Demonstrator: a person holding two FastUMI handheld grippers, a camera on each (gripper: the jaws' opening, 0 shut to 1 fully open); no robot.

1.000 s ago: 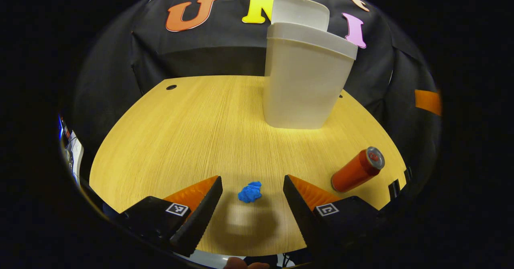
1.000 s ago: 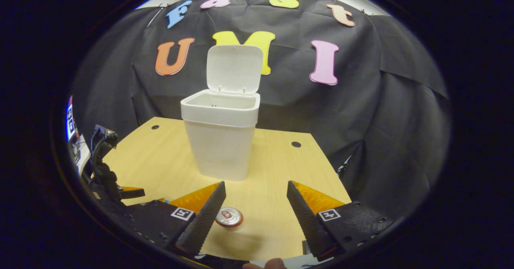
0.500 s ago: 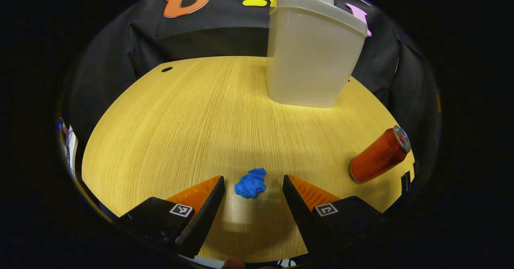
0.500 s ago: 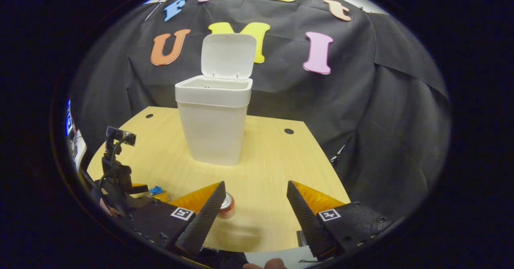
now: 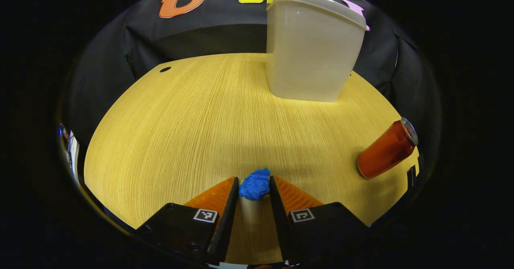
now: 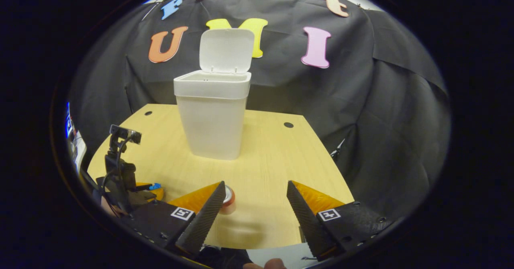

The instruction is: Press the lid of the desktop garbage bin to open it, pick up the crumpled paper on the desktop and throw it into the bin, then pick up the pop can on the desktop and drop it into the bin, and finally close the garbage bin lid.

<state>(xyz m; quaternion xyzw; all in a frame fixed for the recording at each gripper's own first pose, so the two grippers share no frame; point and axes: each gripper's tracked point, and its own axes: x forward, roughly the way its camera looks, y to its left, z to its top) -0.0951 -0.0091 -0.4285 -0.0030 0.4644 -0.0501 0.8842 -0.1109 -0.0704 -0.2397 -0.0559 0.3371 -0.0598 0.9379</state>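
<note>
Fingers of left gripper (image 5: 253, 188) have closed onto blue paper ball (image 5: 254, 184) near table's (image 5: 180, 132) front edge; grip looks firm, probably. Lift straight, carry to open bin (image 5: 311, 48). Right gripper (image 6: 253, 204) spread wide, idle.

We see a white bin (image 6: 212, 118) standing upright on the table, its lid (image 6: 226, 50) raised. A blue crumpled paper (image 5: 254, 185) sits on the tabletop, pinched between two fingers. A red can (image 5: 386, 150) lies on its side well right of it.
</note>
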